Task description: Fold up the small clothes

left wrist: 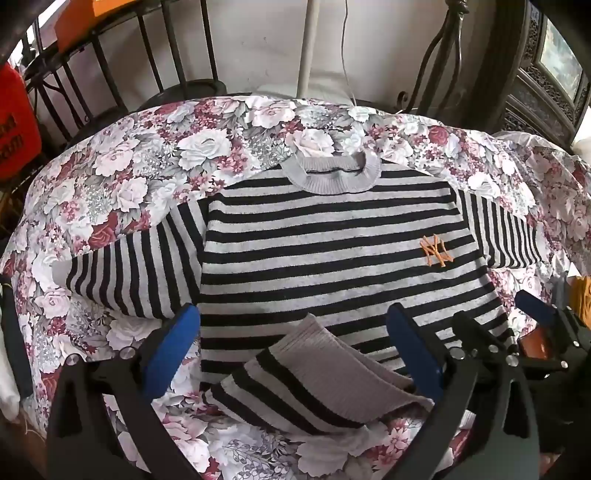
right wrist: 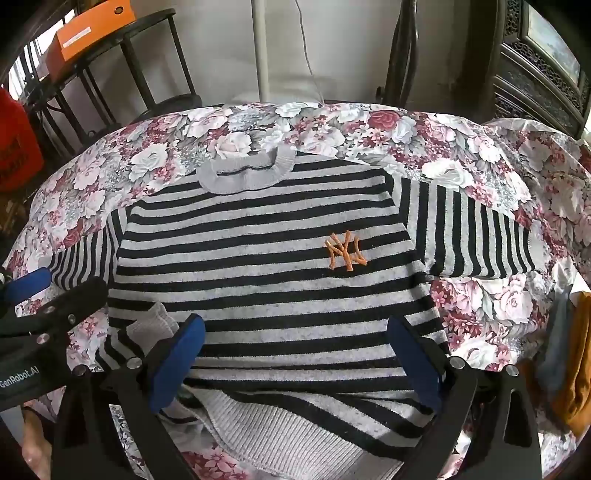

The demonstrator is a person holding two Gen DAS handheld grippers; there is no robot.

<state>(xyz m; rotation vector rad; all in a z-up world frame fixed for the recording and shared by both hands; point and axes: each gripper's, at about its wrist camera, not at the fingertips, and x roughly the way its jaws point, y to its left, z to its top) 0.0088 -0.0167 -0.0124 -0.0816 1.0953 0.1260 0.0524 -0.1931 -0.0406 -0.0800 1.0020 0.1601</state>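
Observation:
A small grey-and-black striped sweater (left wrist: 332, 251) with an orange NY logo (left wrist: 436, 251) lies face up on a floral-covered table (left wrist: 166, 147), collar far, sleeves spread left and right. Its grey ribbed hem corner (left wrist: 332, 373) is turned up near the left gripper. My left gripper (left wrist: 295, 354) is open, its blue pads on either side of that hem corner. My right gripper (right wrist: 295, 362) is open over the sweater (right wrist: 277, 266) near its hem (right wrist: 280, 432). The right gripper also shows at the right of the left wrist view (left wrist: 535, 314).
Dark metal chairs (left wrist: 110, 74) and a white wall stand behind the table. An orange box (right wrist: 88, 33) sits on a rack at the far left. A carved dark frame (right wrist: 535, 55) is at the far right. Orange-brown cloth (right wrist: 576, 369) hangs by the table's right edge (right wrist: 554, 295).

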